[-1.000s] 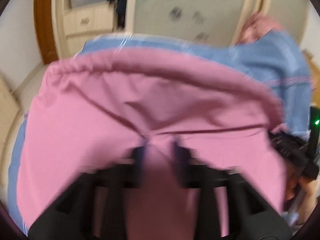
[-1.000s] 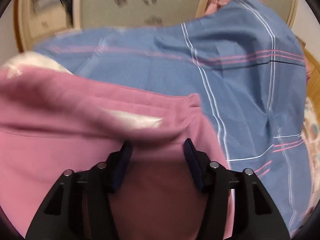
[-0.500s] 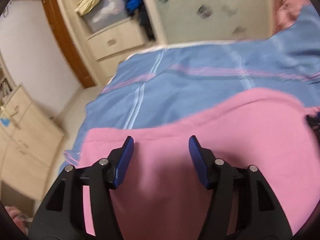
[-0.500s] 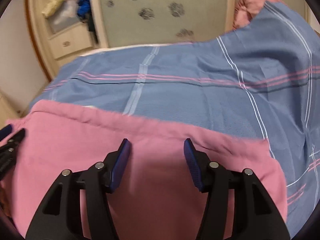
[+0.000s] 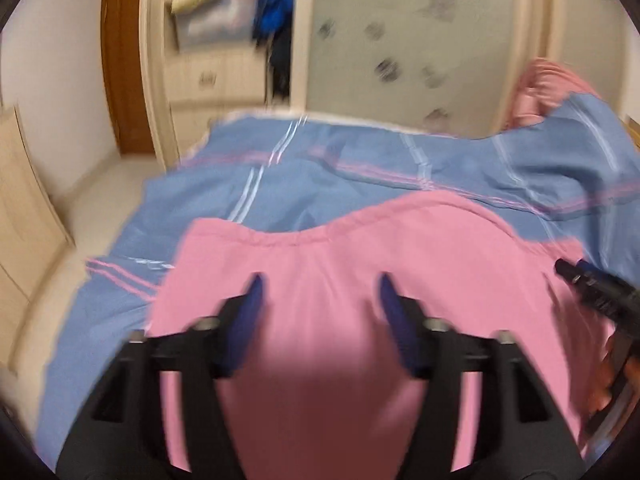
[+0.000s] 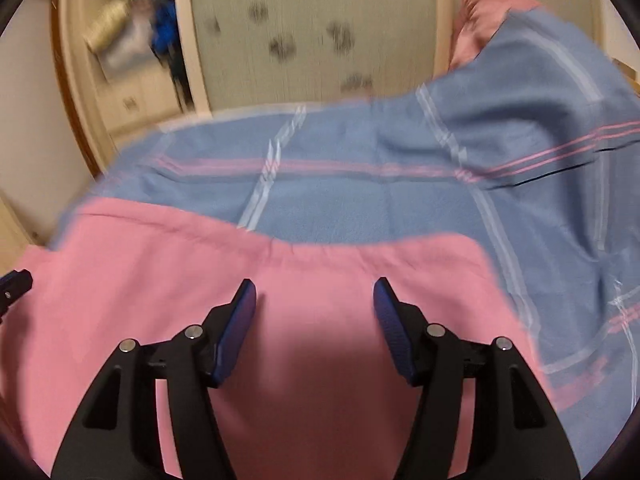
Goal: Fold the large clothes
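A large pink garment (image 5: 360, 264) lies spread on a blue striped bed cover (image 5: 340, 176); it also shows in the right wrist view (image 6: 168, 264). My left gripper (image 5: 318, 284) is open and empty, hovering over the garment's left part. My right gripper (image 6: 314, 290) is open and empty over the garment's right part. The right gripper's tip (image 5: 588, 280) shows at the right edge of the left wrist view. The left gripper's tip (image 6: 14, 282) shows at the left edge of the right wrist view. The garment's far hem (image 6: 320, 246) lies just beyond the fingers.
The blue cover (image 6: 380, 200) rises in a bunched heap at the right, with a pink pillow (image 6: 480, 12) behind. A wardrobe with drawers (image 5: 212, 80) and a patterned sliding door (image 5: 400, 40) stands beyond the bed. A wooden cabinet (image 5: 24, 208) stands at the left by the floor.
One second ago my left gripper was pinching the pink fabric; it has let go and both grippers have drawn back above the garment, which now lies flat on the bed.
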Tool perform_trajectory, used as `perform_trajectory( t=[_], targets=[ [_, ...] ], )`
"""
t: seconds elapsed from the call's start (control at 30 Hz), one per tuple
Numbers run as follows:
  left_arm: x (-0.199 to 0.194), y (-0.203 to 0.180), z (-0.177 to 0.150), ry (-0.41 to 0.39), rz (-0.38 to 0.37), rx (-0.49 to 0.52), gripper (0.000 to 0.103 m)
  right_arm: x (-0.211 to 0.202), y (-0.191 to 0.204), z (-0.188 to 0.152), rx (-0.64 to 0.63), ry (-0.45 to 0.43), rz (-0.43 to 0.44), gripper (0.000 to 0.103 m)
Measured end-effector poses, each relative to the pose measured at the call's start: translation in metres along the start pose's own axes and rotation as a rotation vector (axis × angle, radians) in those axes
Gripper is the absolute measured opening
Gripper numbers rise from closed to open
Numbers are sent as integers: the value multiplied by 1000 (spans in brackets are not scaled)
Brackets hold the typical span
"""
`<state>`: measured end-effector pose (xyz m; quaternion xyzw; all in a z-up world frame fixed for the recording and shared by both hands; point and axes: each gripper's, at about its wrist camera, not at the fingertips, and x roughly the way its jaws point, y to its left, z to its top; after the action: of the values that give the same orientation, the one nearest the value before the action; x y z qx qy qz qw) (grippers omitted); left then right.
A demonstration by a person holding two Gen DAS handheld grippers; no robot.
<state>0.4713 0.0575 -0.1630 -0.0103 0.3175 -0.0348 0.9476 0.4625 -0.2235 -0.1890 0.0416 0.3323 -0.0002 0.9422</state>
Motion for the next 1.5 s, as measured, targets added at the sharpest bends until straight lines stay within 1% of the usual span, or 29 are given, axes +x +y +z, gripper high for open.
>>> perform_trajectory(
  t=[0.03, 0.07, 0.1, 0.13, 0.17, 0.2, 0.23, 0.27, 0.3, 0.33, 0.4, 0.47, 0.5, 0.57, 0.63, 0.67, 0.7, 0.77, 0.83, 0.93, 1.0, 1.1, 1.23, 1.3, 1.33, 1.4, 1.43, 1.47, 1.5],
  targets=[
    [-17, -4, -11, -24, -10, 32, 75, -19, -4, -10, -6, -9, -3, 100],
    [-30, -9, -24, -35, -9, 67, 77, -34, -8, -20, -20, -8, -17, 101],
    [-34, -13, -34, -19, 16, 98, 77, -43, -12, -33, -40, 10, -34, 101],
    [-31, -17, -44, 10, 46, 123, 77, -42, -17, -44, -54, 42, -59, 101],
    [-25, -19, -51, 35, 59, 134, 74, -37, -22, -53, -62, 82, -92, 98],
    [-15, -20, -58, 80, 59, 129, 71, -24, -29, -64, -62, 138, -123, 92],
    [-5, -18, -64, 115, 41, 106, 71, -12, -36, -73, -48, 183, -124, 87],
    [-1, -17, -67, 124, 34, 88, 71, -3, -40, -79, -33, 197, -108, 87],
    [3, -18, -70, 124, 42, 88, 72, 3, -41, -82, -33, 194, -108, 88],
    [2, -21, -73, 120, 58, 99, 72, 6, -40, -81, -34, 194, -123, 91],
    [3, -24, -74, 119, 77, 102, 72, 9, -36, -79, -35, 199, -154, 92],
    [2, -22, -75, 126, 75, 81, 72, 12, -32, -79, -44, 206, -168, 92],
    [-2, -22, -75, 129, 79, 79, 71, 9, -33, -78, -32, 208, -172, 92],
    [-16, -22, -76, 118, 80, 72, 65, -8, -33, -76, 6, 190, -145, 85],
    [-33, -21, -77, 93, 69, 71, 64, -36, -26, -78, 33, 146, -54, 85],
    [-37, -20, -78, 82, 68, 65, 64, -48, -23, -82, 36, 128, -22, 85],
    [-44, -19, -79, 70, 60, 56, 64, -61, -17, -87, 29, 110, 6, 85],
    [-51, -19, -86, 69, 42, 46, 64, -76, -4, -98, -3, 98, 29, 85],
    [-51, -22, -92, 84, 28, 49, 64, -79, 6, -107, -35, 110, 29, 85],
    [-48, -25, -100, 95, 38, 74, 64, -67, 16, -121, -86, 138, -4, 85],
    [-45, -26, -103, 110, 35, 68, 66, -56, 15, -127, -75, 168, -3, 86],
    [-41, -27, -107, 122, 39, 70, 67, -48, 11, -126, -63, 191, 3, 89],
    [-30, -26, -113, 143, 45, 68, 68, -41, 13, -129, -90, 199, -11, 94],
    [-36, -23, -113, 136, 32, 57, 68, -44, 14, -131, -92, 202, -15, 94],
    [-43, -20, -113, 125, 23, 45, 68, -54, 13, -128, -86, 190, -11, 93],
    [-63, -4, -111, 81, 49, 17, 67, -80, 4, -126, -79, 124, -26, 91],
    [-70, 10, -111, 60, 82, -5, 67, -90, -4, -125, -72, 90, -54, 91],
    [-73, 24, -111, 56, 108, -29, 67, -97, -13, -124, -61, 69, -83, 91],
    [-73, 35, -112, 63, 121, -47, 67, -100, -25, -124, -41, 67, -112, 91]
  ],
)
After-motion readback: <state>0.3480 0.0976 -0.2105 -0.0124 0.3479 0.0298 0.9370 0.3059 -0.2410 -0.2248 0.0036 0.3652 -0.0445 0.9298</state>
